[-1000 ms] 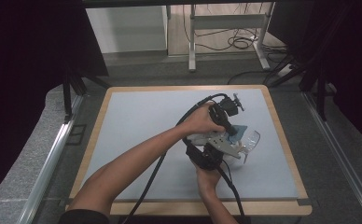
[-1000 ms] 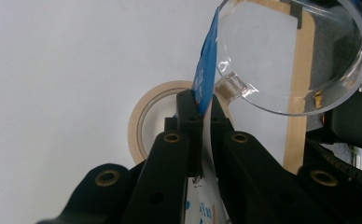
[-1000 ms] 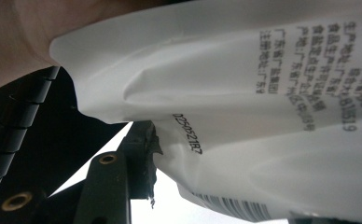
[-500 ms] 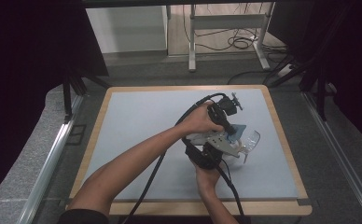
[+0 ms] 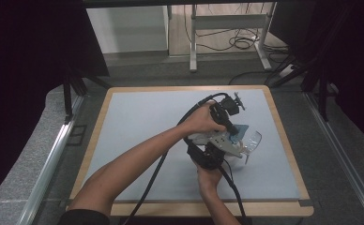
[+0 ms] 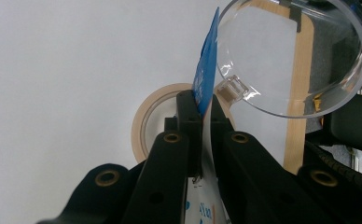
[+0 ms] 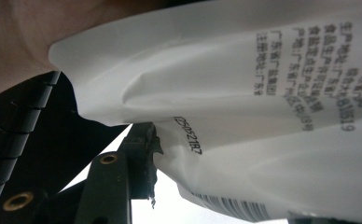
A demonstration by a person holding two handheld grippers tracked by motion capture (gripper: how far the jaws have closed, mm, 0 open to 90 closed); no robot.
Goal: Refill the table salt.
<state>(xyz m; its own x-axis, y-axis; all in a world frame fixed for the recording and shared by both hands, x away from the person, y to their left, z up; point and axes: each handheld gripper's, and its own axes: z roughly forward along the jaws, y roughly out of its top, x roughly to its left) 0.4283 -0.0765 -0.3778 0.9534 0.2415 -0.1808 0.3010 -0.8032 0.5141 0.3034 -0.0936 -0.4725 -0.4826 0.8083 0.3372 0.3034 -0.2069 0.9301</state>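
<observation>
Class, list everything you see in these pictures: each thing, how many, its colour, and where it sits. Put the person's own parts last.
Bag: one, white with a blue edge and printed text, held between both grippers above the mat.
Clear round container: one, transparent, beside the bag on the right part of the mat.
Tape roll: one, beige, flat on the mat behind the left gripper's jaws.
Mat: one, pale grey-blue, on the table.
Table: one, wooden rim around the mat.
Left gripper: one, black, shut on the bag's edge.
Right gripper: one, black, clamped on the bag.
Forearms: two, entering from the bottom of the high view.
</observation>
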